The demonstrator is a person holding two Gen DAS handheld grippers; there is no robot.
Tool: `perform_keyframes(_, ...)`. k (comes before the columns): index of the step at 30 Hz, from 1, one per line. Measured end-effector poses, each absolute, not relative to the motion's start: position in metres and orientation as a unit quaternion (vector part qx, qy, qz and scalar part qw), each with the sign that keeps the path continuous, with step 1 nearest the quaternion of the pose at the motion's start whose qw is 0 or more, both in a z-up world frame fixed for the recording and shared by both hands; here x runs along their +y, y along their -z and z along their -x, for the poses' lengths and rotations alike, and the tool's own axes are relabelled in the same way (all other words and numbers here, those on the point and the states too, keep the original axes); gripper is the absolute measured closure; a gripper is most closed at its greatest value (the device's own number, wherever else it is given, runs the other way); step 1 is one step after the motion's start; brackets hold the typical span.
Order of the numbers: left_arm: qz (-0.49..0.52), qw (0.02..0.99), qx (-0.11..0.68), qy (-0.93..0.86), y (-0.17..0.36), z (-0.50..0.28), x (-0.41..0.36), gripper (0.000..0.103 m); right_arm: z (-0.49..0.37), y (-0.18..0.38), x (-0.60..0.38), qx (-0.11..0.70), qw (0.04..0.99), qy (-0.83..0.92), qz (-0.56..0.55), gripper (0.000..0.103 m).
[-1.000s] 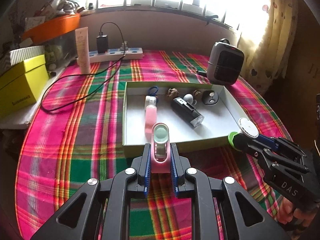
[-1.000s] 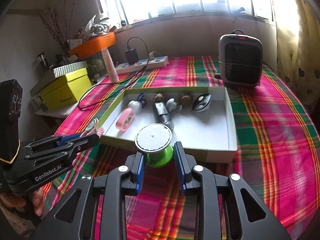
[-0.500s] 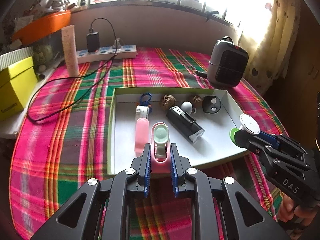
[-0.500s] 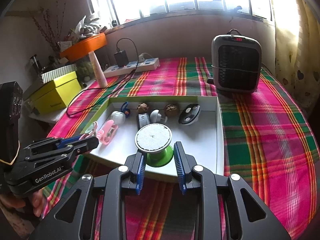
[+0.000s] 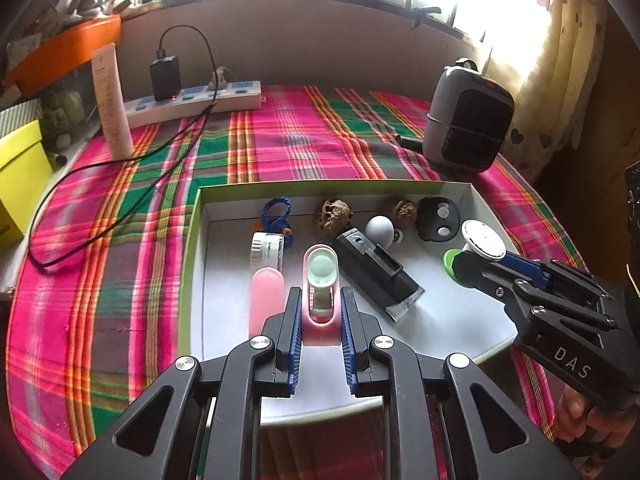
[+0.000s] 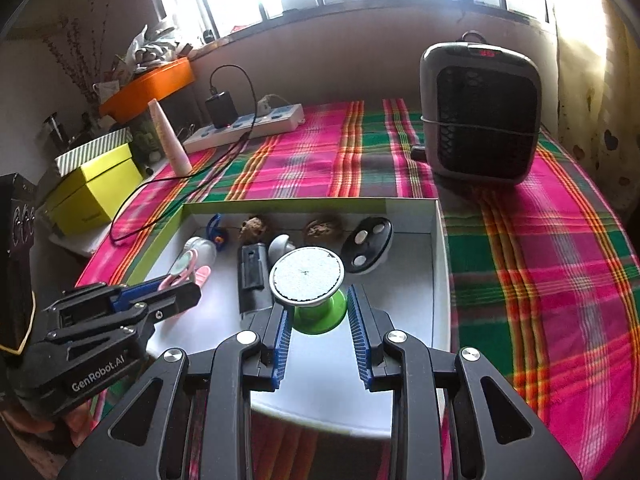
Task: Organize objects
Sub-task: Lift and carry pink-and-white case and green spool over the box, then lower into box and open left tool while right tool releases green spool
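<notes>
Clamping pink case (image 5: 320, 304) in left tool (image 5: 320, 320), green spool (image 6: 318, 312) in right tool (image 6: 320, 320).

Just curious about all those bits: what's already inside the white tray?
In the white tray: a pink bottle, a blue cord, two walnuts, a small white ball, a black block and a black disc. The tray's near floor is hidden.

We now have both grippers out over the white tray (image 5: 192, 248) instead of short of its near edge. The pink gadget (image 5: 321, 288) and green-based disc (image 6: 316, 296) hang above the tray floor, closer to the stuff inside.
</notes>
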State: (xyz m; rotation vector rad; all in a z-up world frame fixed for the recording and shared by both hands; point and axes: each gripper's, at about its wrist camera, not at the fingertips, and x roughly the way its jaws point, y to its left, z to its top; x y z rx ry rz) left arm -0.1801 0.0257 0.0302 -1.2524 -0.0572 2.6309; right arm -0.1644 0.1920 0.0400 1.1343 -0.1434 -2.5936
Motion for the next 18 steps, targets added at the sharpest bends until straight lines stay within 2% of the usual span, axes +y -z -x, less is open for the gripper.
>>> perform_keyframes(18,0.433,0.117,-0.011,-0.894,-0.021,0.200,0.031,0.087,0.180,-0.030,0.185,-0.042,0.158,0.897,-0.411,0.074)
